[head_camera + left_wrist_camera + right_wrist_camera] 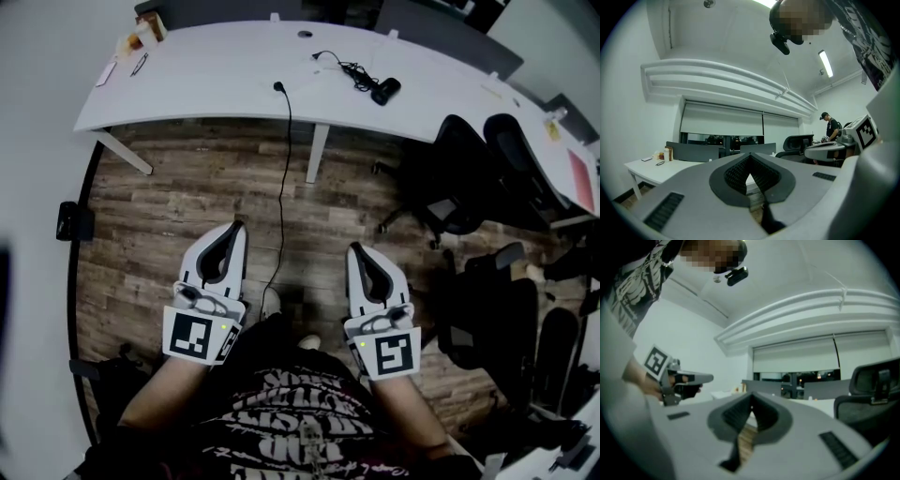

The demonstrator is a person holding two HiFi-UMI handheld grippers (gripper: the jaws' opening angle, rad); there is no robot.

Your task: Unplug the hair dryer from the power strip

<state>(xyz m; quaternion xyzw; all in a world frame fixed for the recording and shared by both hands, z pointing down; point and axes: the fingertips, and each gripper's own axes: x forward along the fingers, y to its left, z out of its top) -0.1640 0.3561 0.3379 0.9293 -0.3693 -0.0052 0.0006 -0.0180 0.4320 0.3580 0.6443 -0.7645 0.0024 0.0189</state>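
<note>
A black hair dryer (385, 90) lies on the white table (216, 75) at the far side, its cord (349, 68) bunched beside it. A thin black cable (285, 178) runs from the table's front edge down to the wooden floor between my grippers. No power strip shows clearly. My left gripper (232, 231) and right gripper (356, 251) are held level over the floor, well short of the table. Both are shut with nothing in them. The left gripper's tips (750, 157) meet, and so do the right's (751, 408).
Black office chairs (459, 183) crowd the right side. A black box (71, 221) sits on the floor at left. Small items (141, 39) lie on the table's far left corner. A person (831, 127) stands far off in the left gripper view.
</note>
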